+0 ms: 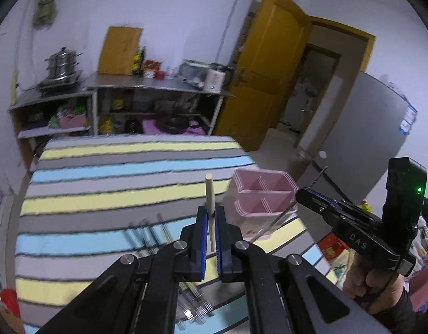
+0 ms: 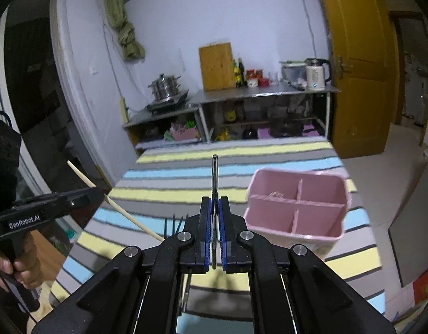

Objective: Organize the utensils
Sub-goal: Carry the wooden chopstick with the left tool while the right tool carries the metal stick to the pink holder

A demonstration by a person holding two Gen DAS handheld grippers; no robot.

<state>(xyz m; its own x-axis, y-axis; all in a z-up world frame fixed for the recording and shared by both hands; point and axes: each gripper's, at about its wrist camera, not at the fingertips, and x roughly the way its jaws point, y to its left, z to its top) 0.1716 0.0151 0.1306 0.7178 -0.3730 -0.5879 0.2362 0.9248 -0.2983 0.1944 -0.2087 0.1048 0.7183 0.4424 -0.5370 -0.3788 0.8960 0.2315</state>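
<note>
wooden chopstick (image 1: 210, 207), pink plastic caddy (image 2: 297, 206)

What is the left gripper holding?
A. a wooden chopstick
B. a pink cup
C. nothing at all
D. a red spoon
A: the left gripper is shut on a pale wooden chopstick that sticks up between its blue pads, beside the pink divided utensil holder on the striped tablecloth.

The divided caddy (image 2: 297, 204) stands on the table (image 2: 169, 194), shelves (image 2: 265, 90) behind.
</note>
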